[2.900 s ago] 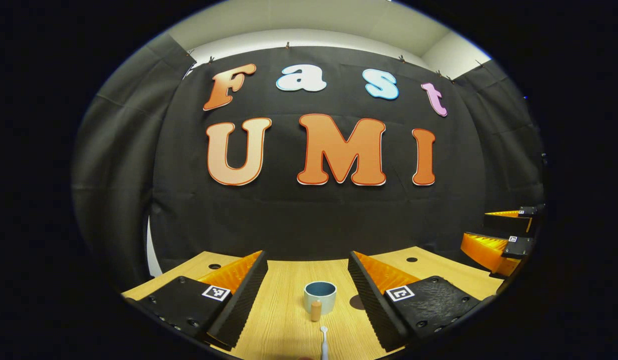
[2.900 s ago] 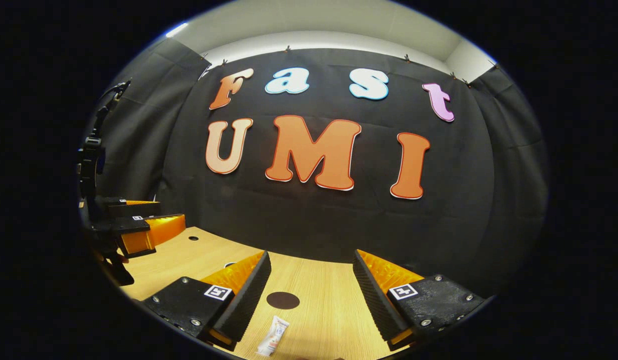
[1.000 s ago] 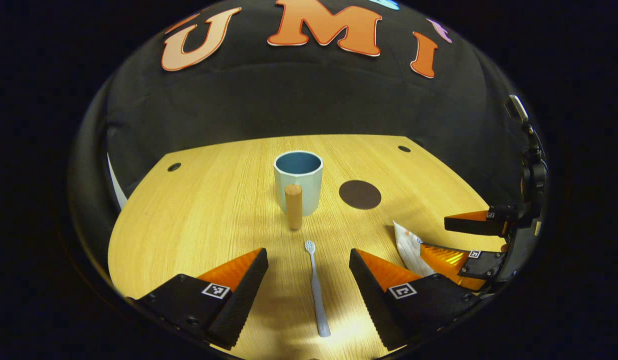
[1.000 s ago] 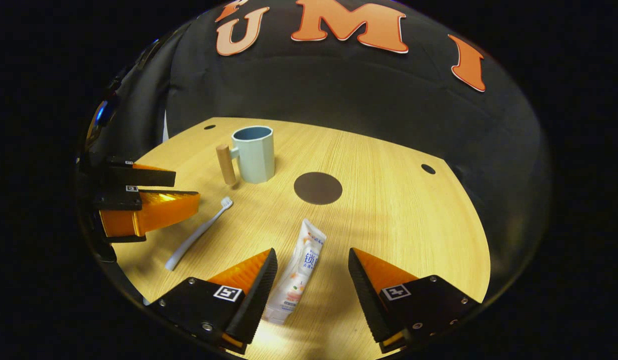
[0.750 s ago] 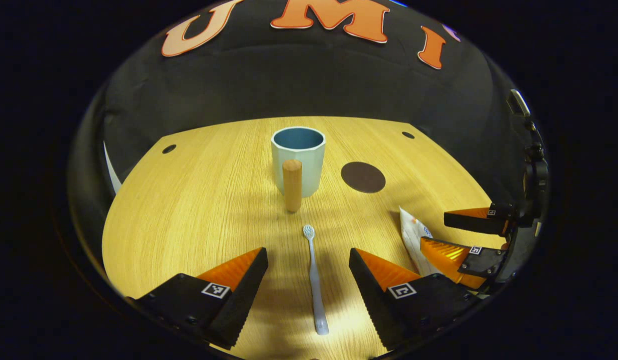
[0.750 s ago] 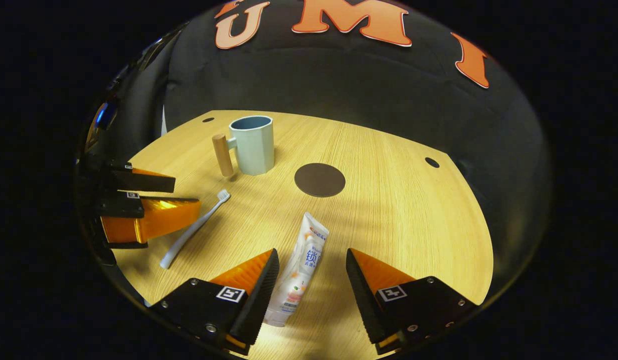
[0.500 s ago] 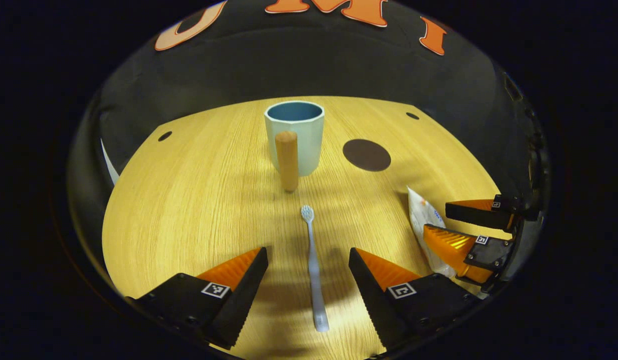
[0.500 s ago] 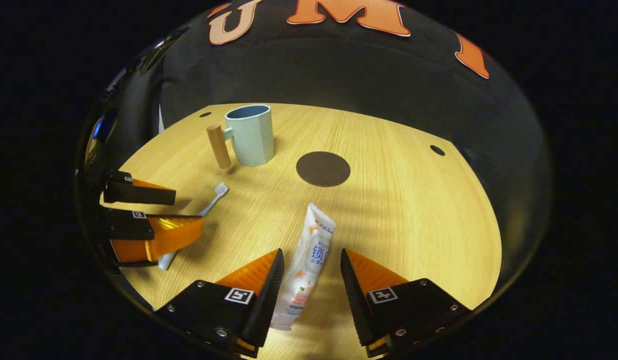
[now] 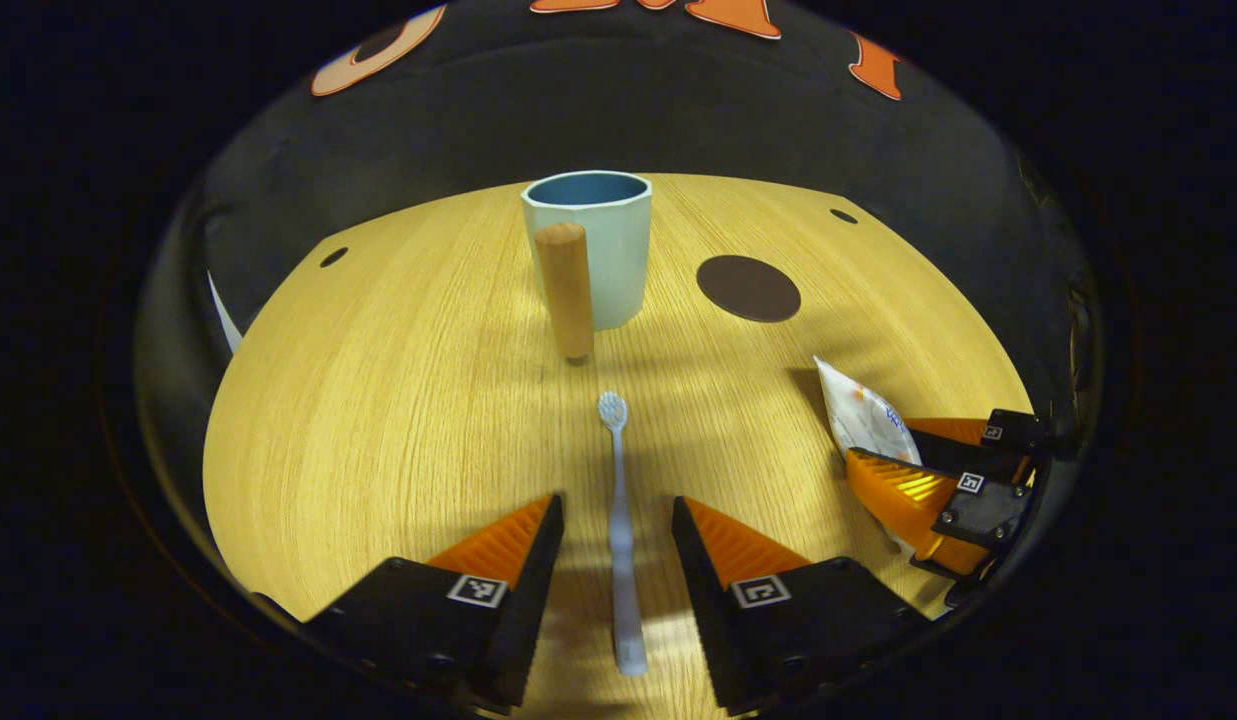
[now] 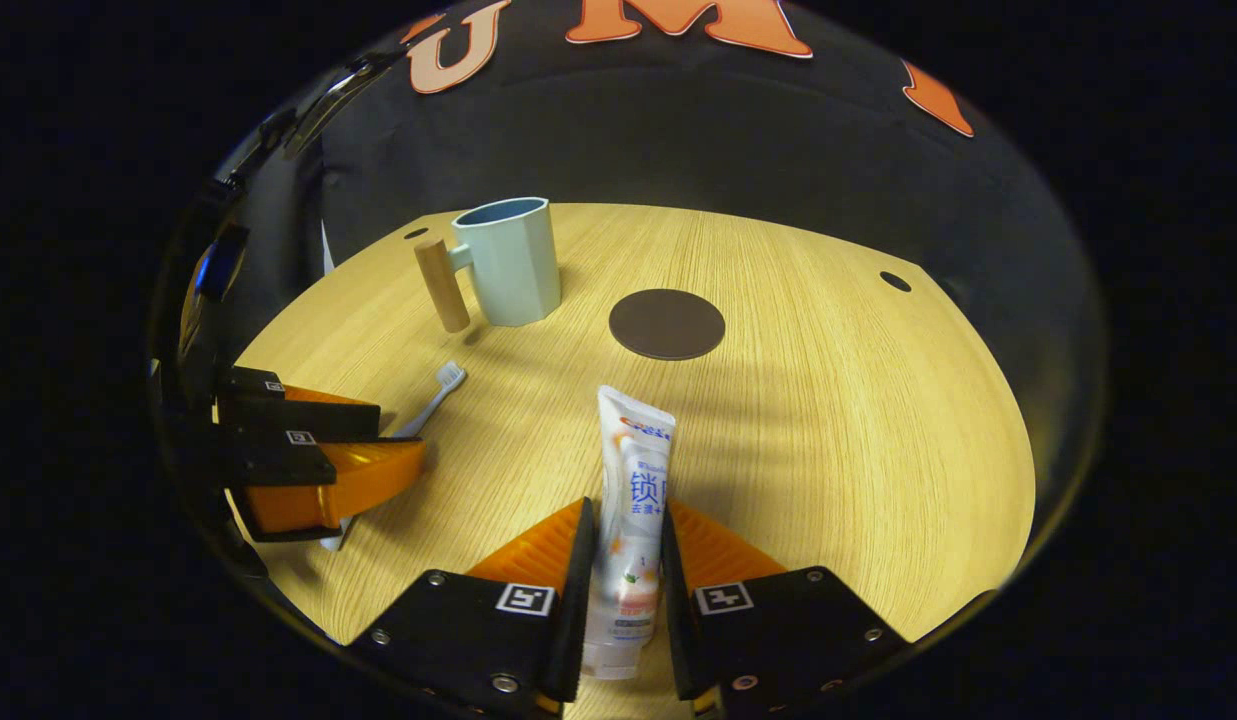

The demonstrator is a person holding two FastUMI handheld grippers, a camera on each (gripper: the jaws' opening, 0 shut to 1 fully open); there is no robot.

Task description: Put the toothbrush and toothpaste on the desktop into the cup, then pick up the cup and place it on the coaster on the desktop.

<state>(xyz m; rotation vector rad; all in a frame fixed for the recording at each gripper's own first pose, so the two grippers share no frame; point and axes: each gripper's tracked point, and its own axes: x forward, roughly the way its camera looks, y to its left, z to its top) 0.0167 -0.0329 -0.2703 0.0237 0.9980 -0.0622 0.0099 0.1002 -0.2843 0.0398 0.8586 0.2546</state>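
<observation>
A pale blue cup (image 9: 598, 250) with a wooden handle (image 9: 565, 290) stands upright at the far middle of the wooden desktop (image 9: 378, 380). The light toothbrush (image 9: 613, 455) lies flat, head toward the cup. My left gripper (image 9: 615, 505) straddles its handle, open, with a small gap on each side. In the right gripper view the white toothpaste tube (image 10: 635, 470) lies flat, and my right gripper (image 10: 625, 508) is shut on its lower half, both fingers touching its sides. The dark round coaster (image 10: 666, 323) lies right of the cup (image 10: 513, 260).
Small round holes (image 9: 332, 257) mark the desktop's far corners. The black cloth wall rises right behind the table. The right gripper (image 9: 883, 445) sits low at the right in the left gripper view. The left gripper (image 10: 398, 430) sits at the left edge in the right gripper view.
Both grippers came down from facing the wall to the desktop. The left fingers narrowed around the toothbrush handle. The right fingers closed onto the toothpaste tube.
</observation>
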